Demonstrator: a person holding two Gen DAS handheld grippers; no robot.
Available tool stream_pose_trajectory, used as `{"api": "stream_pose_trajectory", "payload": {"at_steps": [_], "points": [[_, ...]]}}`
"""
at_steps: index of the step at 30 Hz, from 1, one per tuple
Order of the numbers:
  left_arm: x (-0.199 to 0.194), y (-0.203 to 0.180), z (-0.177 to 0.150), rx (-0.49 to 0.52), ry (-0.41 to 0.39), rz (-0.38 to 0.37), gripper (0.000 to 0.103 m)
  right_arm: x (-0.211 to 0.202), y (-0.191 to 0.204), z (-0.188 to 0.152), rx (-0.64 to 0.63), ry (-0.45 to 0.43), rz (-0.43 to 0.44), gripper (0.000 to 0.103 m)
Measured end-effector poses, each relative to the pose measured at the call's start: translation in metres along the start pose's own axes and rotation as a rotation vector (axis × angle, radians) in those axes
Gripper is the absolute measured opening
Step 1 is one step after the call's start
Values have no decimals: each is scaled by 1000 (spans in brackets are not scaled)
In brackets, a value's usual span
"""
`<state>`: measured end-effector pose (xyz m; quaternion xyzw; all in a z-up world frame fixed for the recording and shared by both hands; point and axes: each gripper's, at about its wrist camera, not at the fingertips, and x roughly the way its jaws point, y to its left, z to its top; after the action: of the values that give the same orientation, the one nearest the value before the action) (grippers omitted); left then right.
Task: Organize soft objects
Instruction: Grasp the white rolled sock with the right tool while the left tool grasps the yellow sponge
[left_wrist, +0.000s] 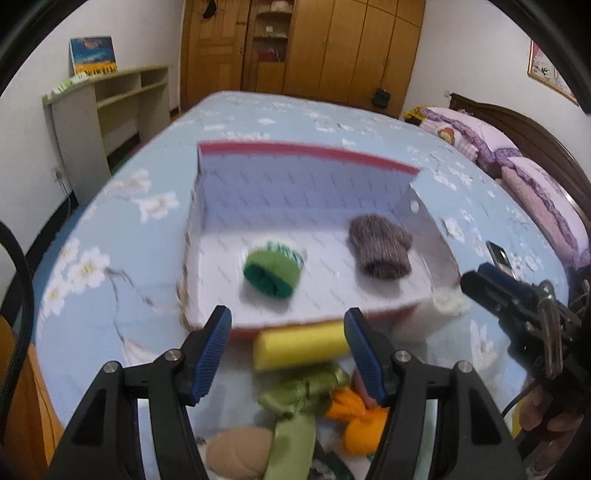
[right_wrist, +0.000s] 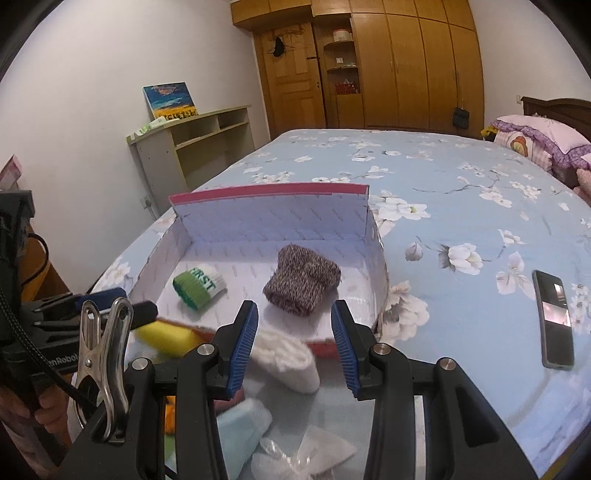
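A white box with a red rim (left_wrist: 280, 149) (right_wrist: 269, 190) stands open on the bed. Inside lie a green rolled sock (left_wrist: 273, 271) (right_wrist: 199, 286) and a brown knitted roll (left_wrist: 382, 247) (right_wrist: 303, 278). My left gripper (left_wrist: 288, 350) is open, above a yellow sponge (left_wrist: 299, 347) that lies in front of the box. Below it lie a green ribbon (left_wrist: 295, 402), an orange cloth (left_wrist: 360, 424) and a beige roll (left_wrist: 236, 452). My right gripper (right_wrist: 293, 343) is open and empty, above a white fluffy roll (right_wrist: 288, 356). A light blue cloth (right_wrist: 240, 428) lies nearer.
A phone (right_wrist: 554, 319) lies on the blue flowered bedspread (right_wrist: 443, 177) to the right of the box. Pillows (left_wrist: 517, 162) sit at the headboard. A shelf unit (right_wrist: 192, 147) stands by the left wall, wardrobes behind.
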<state>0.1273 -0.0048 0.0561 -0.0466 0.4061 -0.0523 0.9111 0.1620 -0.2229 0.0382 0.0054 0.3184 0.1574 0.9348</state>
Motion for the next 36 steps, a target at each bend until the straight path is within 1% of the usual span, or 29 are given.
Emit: {"api": "stream_pose_trajectory", "payload": {"at_steps": [1,4,8,13,17,20,24,29,34,36], "points": [[1,0,-5,0,16,-14,67,-2,1,-2,-2,-1,-1,43],[4,0,-14,-7,39,-15,67,-7,3,-9,-2,0,3,43],[9,-1,-22,-16,52,-14,67,-9,5,-14,-5,5,13,43],[17,-7,-25,-22,54,-28,68,-9,5,-20,-2,10,21,44],[25,-12,-25,-14,59,-12,74,-7,1,-24,13,22,26,44],[28,-15,-24,-13,47,9,76,-3,-1,-28,24,32,35,44],[35,-17,-23,-12,31,40,76,0,-3,-31,28,39,44,44],[48,-13,-25,-31,62,68,76,3,-4,-34,29,44,50,44],[46,-10,-24,-46,56,61,76,11,-4,-36,36,62,52,44],[44,-10,-25,-38,45,60,73,14,-3,-37,36,70,55,44]]}}
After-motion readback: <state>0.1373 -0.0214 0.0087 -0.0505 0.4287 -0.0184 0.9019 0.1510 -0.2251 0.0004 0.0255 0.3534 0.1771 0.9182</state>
